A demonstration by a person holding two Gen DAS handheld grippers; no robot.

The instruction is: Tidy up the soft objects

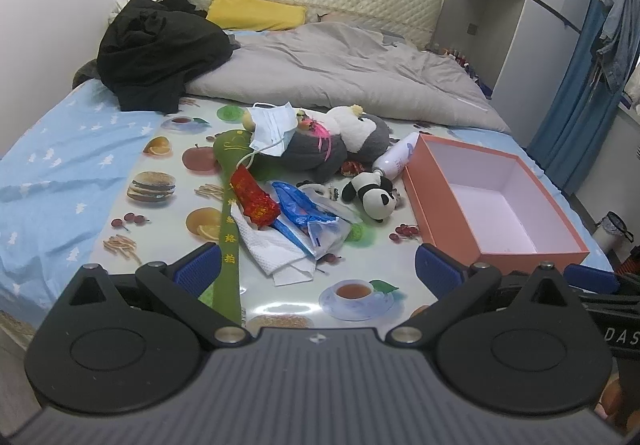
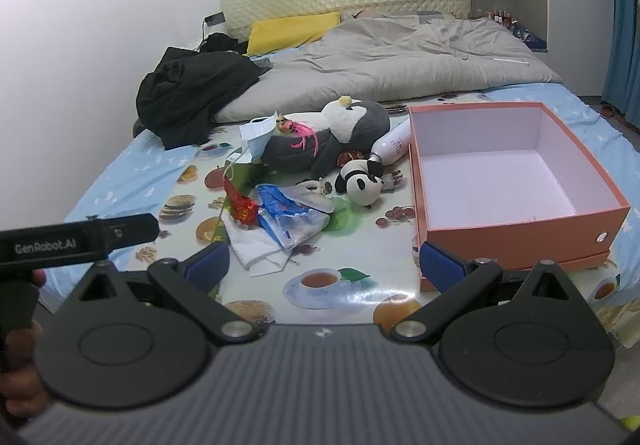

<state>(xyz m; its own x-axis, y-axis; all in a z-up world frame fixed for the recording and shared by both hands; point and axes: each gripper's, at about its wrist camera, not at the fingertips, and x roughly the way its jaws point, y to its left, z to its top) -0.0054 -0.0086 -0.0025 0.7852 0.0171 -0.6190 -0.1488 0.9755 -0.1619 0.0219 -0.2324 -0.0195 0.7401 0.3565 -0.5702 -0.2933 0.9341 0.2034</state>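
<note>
A grey and white penguin plush (image 1: 340,141) (image 2: 344,133) lies on the bed's printed mat, with a face mask (image 1: 272,127) (image 2: 256,133) against it. A small panda plush (image 1: 374,195) (image 2: 360,183) lies in front of it, beside an open, empty orange box (image 1: 452,221) (image 2: 520,227). My left gripper (image 1: 316,269) is open and empty, hovering short of the pile. My right gripper (image 2: 322,265) is open and empty, with its right finger near the box's front corner. The left gripper's body also shows in the right wrist view (image 2: 76,239).
A red wrapper (image 1: 254,199), blue plastic bags (image 1: 308,219), white tissue (image 1: 276,249), a green strap (image 1: 228,241) and a white spray bottle (image 1: 398,157) litter the mat. A grey duvet (image 1: 340,65), black clothes (image 1: 160,49) and a yellow pillow (image 1: 256,11) lie behind.
</note>
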